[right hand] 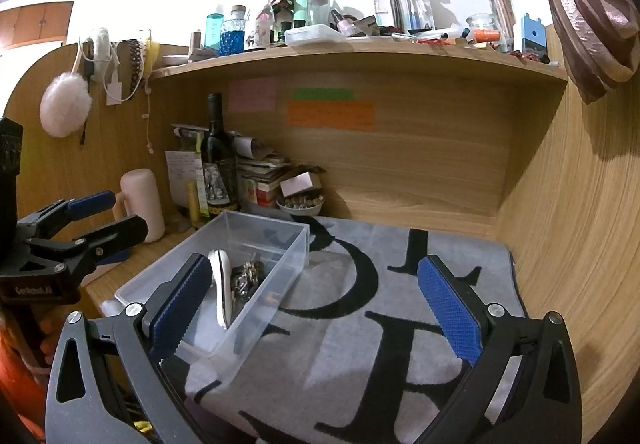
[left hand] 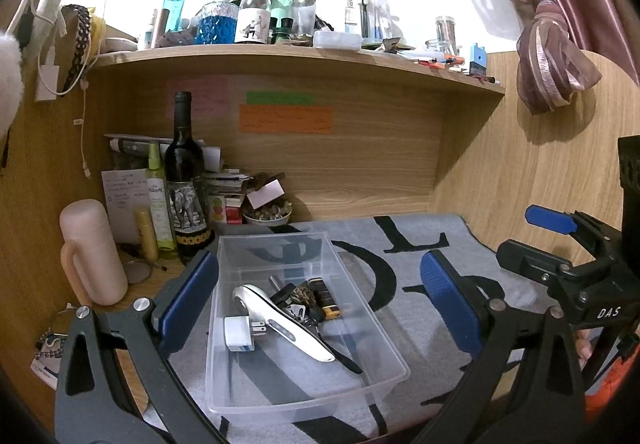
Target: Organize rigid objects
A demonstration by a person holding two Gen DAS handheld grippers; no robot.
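Observation:
A clear plastic bin (left hand: 304, 400) stands on a grey towel with black letters (left hand: 400, 256). Inside lie a white handheld device (left hand: 280, 320), a white plug adapter (left hand: 240, 334), a bunch of keys (left hand: 298, 310) and a small black and yellow item (left hand: 328, 302). My left gripper (left hand: 318, 304) is open wide above the bin's near end, and its blue pads do not press on anything. In the right wrist view the bin (right hand: 280, 256) sits to the left, and my right gripper (right hand: 316, 308) is open over the towel (right hand: 360, 344) with nothing between its fingers.
A dark wine bottle (left hand: 186, 179), a green spray bottle (left hand: 158, 199), a pink handled flask (left hand: 94, 252) and a small bowl (left hand: 266, 213) crowd the back left corner. A cluttered wooden shelf (left hand: 280, 55) hangs above. Wooden walls close in the desk.

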